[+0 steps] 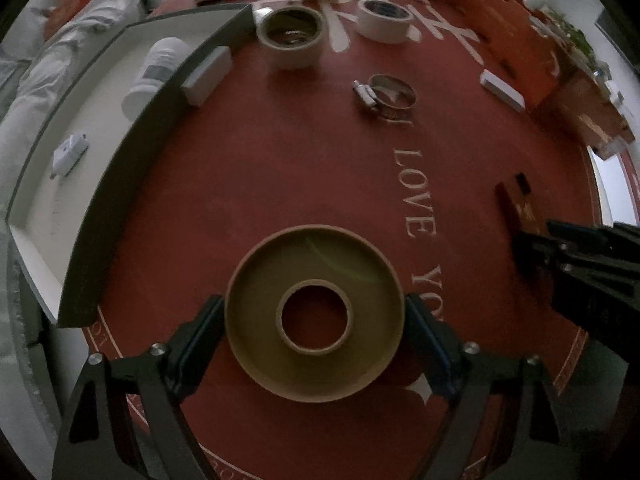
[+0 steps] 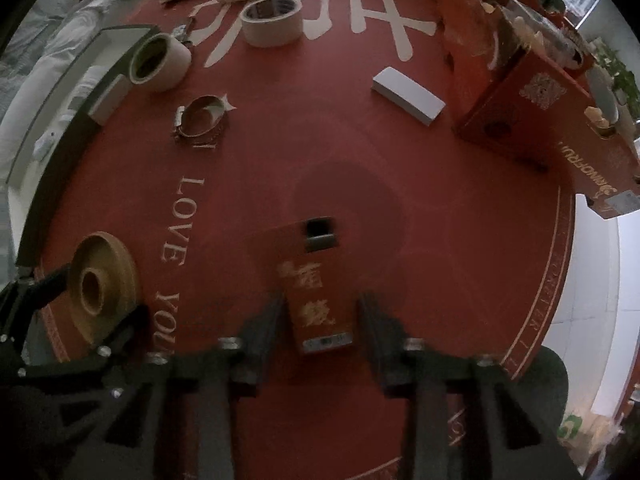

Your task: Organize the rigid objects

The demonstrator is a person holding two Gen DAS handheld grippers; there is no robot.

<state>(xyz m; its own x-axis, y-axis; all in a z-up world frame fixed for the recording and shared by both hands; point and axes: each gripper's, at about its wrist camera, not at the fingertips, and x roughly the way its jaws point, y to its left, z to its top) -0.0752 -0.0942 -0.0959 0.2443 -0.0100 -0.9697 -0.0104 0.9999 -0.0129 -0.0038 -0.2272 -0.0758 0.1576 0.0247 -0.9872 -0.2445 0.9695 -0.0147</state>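
- Tape roll (image 1: 314, 314), wide and tan, lies flat on the red table (image 1: 280, 168), framed by the left hand-held gripper (image 1: 314, 332); its fingers stand spread just beside the rim, not clearly pressing.
- Right hand-held gripper (image 2: 322, 316) straddles a small red box (image 2: 316, 292); its fingers stand close beside the box's sides, contact unclear.
- Risk: the roll's round, wide edge could slip or pop out if the squeeze lands off-centre.
- Risk: the red box may pivot or drop if pinched only near its end.
- White tray (image 1: 100, 128) stands near the roll on the left; its raised wall could catch a low-carried roll.
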